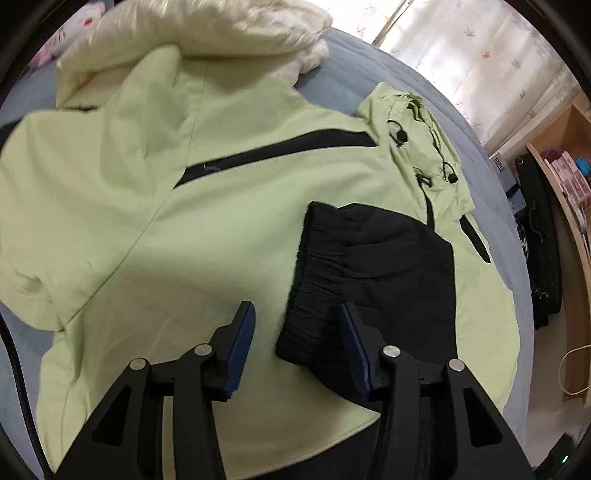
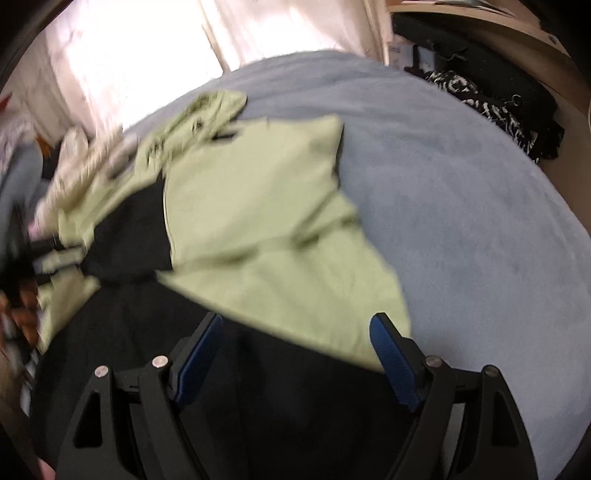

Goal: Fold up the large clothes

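Lying just ahead of the left gripper (image 1: 297, 314), released and empty, the black elastic cuff (image 1: 314, 280) runs lengthwise away; the right gripper (image 2: 297, 325) is also unclenched.

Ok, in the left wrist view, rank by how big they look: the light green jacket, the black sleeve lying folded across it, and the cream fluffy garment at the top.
1. Light green jacket, by far the largest.
2. Black sleeve.
3. Cream fluffy garment, though it is cut off by the frame edge and lies farther away, so its place against the sleeve is unsure.
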Motion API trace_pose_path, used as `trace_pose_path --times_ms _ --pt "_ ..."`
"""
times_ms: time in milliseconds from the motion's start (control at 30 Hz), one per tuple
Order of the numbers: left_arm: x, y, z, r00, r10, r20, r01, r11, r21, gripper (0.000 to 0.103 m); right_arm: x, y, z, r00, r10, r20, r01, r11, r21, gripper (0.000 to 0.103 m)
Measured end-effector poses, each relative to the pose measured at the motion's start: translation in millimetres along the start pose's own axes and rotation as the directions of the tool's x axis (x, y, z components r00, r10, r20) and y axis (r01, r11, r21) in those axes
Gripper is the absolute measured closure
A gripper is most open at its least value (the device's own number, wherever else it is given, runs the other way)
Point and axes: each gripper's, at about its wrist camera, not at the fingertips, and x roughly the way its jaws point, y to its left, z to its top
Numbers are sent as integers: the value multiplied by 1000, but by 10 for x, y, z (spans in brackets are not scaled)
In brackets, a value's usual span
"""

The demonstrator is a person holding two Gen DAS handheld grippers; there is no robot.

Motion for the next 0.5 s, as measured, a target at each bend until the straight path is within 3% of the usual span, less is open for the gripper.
trace_pose_path --times_ms 67,200,267,300,367,400,433,500 --pt "29 27 13 1000 -20 -2 20 1000 2 53 33 -75 187 1000 -19 3 19 999 31 21" --pt "81 -72 39 1000 -30 6 29 997 74 52 284 -306 522 999 37 -26 -34 994 101 22" --pt "99 -160 54 1000 -23 11 22 993 114 51 434 -365 614 997 55 -47 -50 993 110 31" --pt "115 -209 64 1000 -18 12 16 992 129 45 532 -377 652 995 67 -72 -59 992 110 36" --pt "157 -273 97 1000 -1 6 1 990 142 35 687 -388 709 988 107 -109 -95 990 104 56" --pt "174 -302 106 1000 4 6 -5 989 149 35 768 -375 725 984 123 -125 -111 989 102 58" --pt "204 -341 116 1000 17 5 -18 987 161 37 839 -355 735 982 135 -135 -123 988 95 61" --pt "284 -462 136 995 95 6 -94 970 225 73 912 -335 739 979 140 -145 -130 989 74 70"
